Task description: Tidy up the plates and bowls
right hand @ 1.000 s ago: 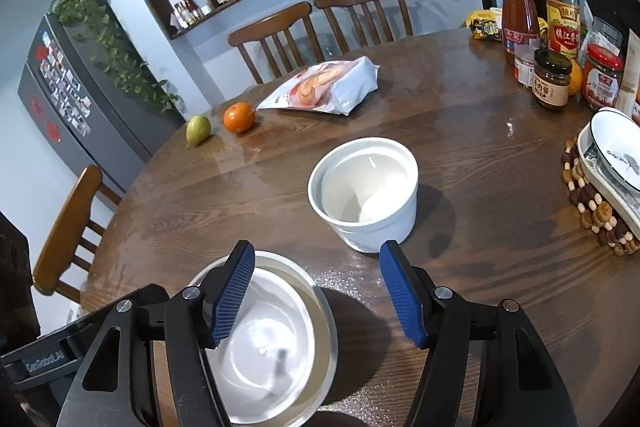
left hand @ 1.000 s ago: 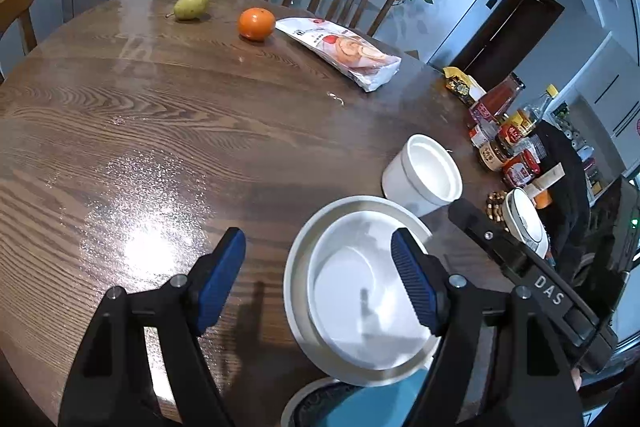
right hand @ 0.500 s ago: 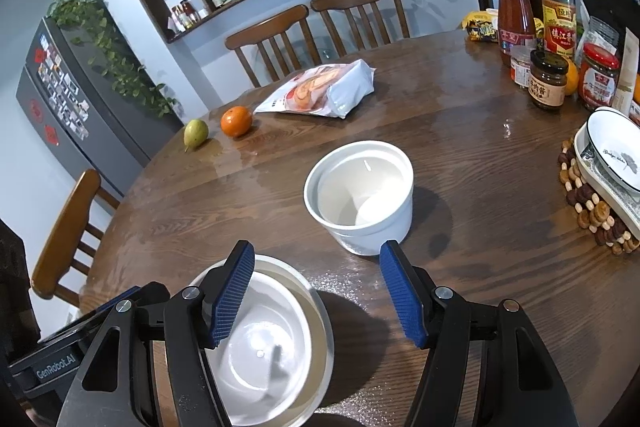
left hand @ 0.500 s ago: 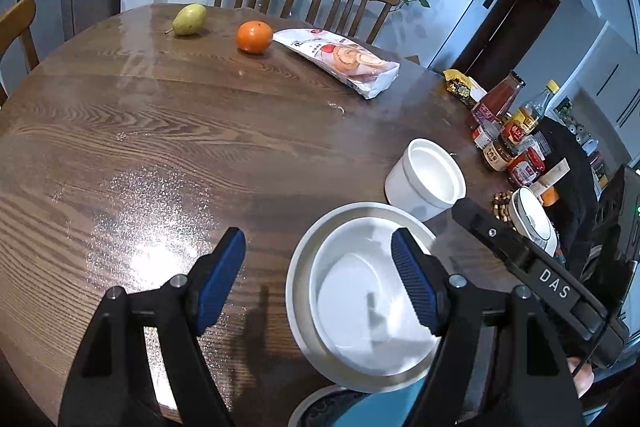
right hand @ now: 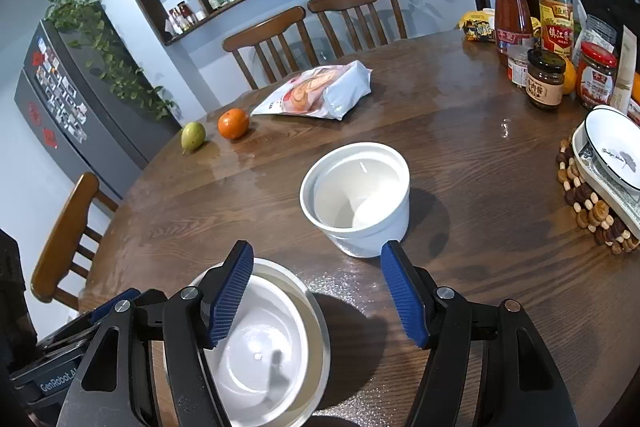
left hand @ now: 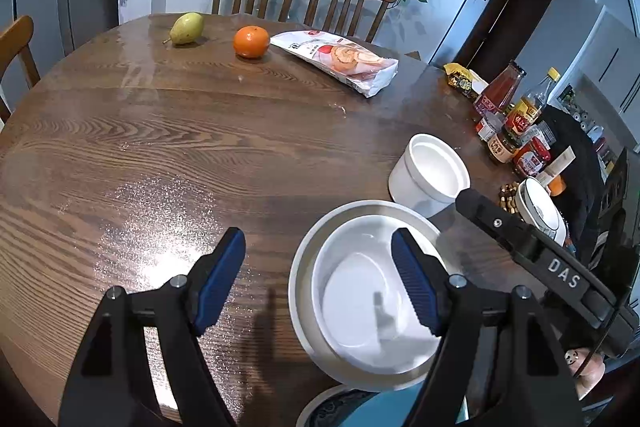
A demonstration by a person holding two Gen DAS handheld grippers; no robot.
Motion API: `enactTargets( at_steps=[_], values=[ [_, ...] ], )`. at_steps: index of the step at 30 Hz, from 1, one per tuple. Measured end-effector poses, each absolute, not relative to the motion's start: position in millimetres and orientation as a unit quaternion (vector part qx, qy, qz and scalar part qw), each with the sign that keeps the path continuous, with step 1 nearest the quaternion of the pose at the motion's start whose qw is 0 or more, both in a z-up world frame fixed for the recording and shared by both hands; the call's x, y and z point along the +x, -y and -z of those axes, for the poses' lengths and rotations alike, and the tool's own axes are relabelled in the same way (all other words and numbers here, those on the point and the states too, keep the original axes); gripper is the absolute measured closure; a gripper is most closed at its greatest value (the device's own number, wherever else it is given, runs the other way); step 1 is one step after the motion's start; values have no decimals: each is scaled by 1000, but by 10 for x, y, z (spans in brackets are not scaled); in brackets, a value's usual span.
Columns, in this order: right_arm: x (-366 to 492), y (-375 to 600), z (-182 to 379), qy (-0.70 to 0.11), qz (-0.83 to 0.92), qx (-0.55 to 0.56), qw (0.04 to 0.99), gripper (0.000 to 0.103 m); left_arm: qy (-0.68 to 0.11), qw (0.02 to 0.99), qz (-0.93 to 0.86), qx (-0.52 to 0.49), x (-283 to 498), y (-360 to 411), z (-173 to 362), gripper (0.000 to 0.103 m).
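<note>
A white bowl (left hand: 360, 303) sits inside a wider pale plate (left hand: 298, 279) near the table's front edge; the pair shows in the right wrist view too (right hand: 260, 351). A deep white bowl (right hand: 356, 199) stands behind it, also in the left wrist view (left hand: 430, 175). My left gripper (left hand: 318, 279) is open and empty, hovering over the stacked bowl's left side. My right gripper (right hand: 316, 291) is open and empty, between the stack and the deep bowl. A black-rimmed bowl (right hand: 614, 147) rests on a dish on a beaded mat at the right.
A teal patterned dish (left hand: 360, 411) lies at the front edge. A pear (left hand: 186, 28), an orange (left hand: 251, 41) and a snack bag (left hand: 340, 61) lie at the far side. Sauce bottles and jars (right hand: 544, 67) stand at the right. Chairs ring the round wooden table (left hand: 160, 147).
Both grippers have drawn back and tilted up slightly, so the bowls sit a little lower and farther in view. Both stay open. Nothing on the table has moved.
</note>
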State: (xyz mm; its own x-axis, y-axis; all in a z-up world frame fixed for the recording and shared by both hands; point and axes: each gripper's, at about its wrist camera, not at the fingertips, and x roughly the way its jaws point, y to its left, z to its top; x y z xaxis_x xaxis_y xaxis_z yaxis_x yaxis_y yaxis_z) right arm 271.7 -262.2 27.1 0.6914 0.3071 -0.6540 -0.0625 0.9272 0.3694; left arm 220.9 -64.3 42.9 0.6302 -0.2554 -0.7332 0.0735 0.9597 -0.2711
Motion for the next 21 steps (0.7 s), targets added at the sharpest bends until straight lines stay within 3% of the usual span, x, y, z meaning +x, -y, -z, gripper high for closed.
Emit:
enactTargets(
  at_steps=[15, 21],
  values=[
    [2709, 2637, -271, -374, -94, 173, 906, 21, -424, 896, 92, -98, 2204, 678, -411, 27],
    [2714, 2633, -266, -376, -92, 173, 906, 21, -428, 893, 97, -99, 2212, 685, -398, 20]
  ],
)
